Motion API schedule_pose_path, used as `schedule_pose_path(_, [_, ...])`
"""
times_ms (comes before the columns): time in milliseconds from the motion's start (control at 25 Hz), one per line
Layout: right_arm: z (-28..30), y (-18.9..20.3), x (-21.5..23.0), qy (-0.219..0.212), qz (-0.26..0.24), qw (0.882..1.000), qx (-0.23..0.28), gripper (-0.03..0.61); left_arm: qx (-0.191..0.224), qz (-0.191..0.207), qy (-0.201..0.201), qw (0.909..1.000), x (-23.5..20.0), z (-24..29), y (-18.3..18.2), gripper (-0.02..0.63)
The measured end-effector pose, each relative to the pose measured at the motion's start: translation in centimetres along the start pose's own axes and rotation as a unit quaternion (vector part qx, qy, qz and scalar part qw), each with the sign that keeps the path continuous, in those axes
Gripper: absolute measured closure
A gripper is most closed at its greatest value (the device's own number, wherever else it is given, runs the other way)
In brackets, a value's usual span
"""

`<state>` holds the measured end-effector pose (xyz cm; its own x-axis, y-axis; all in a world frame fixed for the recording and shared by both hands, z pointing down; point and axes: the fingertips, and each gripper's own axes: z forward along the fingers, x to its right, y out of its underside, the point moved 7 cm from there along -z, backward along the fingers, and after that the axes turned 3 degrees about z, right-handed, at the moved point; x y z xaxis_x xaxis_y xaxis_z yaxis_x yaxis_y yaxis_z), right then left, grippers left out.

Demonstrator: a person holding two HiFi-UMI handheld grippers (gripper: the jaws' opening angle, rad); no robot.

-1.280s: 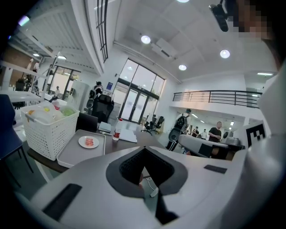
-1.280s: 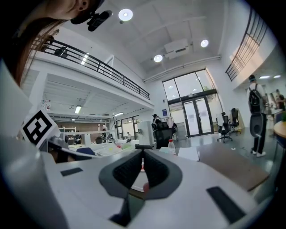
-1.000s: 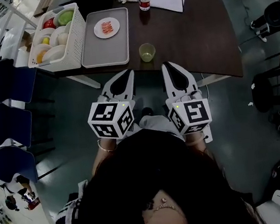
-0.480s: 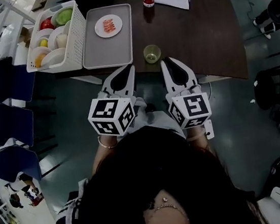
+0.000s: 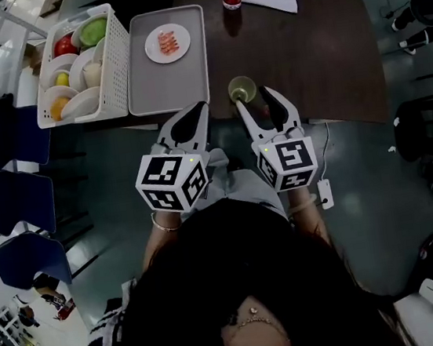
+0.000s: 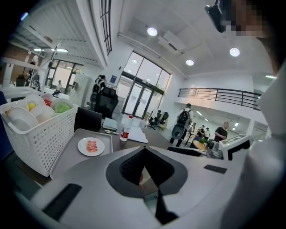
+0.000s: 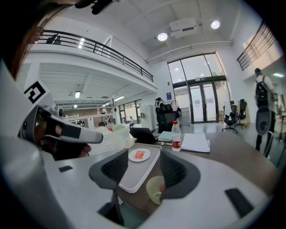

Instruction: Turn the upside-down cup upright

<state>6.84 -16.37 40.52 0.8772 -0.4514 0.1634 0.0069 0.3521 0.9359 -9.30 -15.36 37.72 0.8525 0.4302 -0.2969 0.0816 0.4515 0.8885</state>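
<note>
- The cup (image 5: 242,88) sits at the table's (image 5: 312,60) near edge, just ahead of the right gripper (image 5: 255,100).
- Its jaws have just been opening, half wide, nothing held.
- Slide them around the cup, then squeeze softly.
- The left gripper (image 5: 193,117) is pressed closed, empty.

Holds left hand-held gripper (image 5: 197,110) shut; holds right hand-held gripper (image 5: 254,98) alongside, jaws just opening, pads pressing nothing.

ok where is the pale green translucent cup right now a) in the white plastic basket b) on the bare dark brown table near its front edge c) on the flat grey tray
b: the pale green translucent cup stands on the bare dark brown table, right of the flat grey tray.
</note>
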Motion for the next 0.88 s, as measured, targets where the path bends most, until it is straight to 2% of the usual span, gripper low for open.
schedule_pose_path(360, [3.6,3.8,1.6,0.025,-0.010,0.999,-0.045,0.262,-0.026,-0.006,0.012,0.9996,-1.6,1.1,0.7,0.618])
schedule_pose_path(880, [8.4,9.6,3.6,0.049,-0.013,0.990,-0.129,0.195,-0.059,-0.010,0.028,0.9978,-3.0,2.2,2.1,0.618])
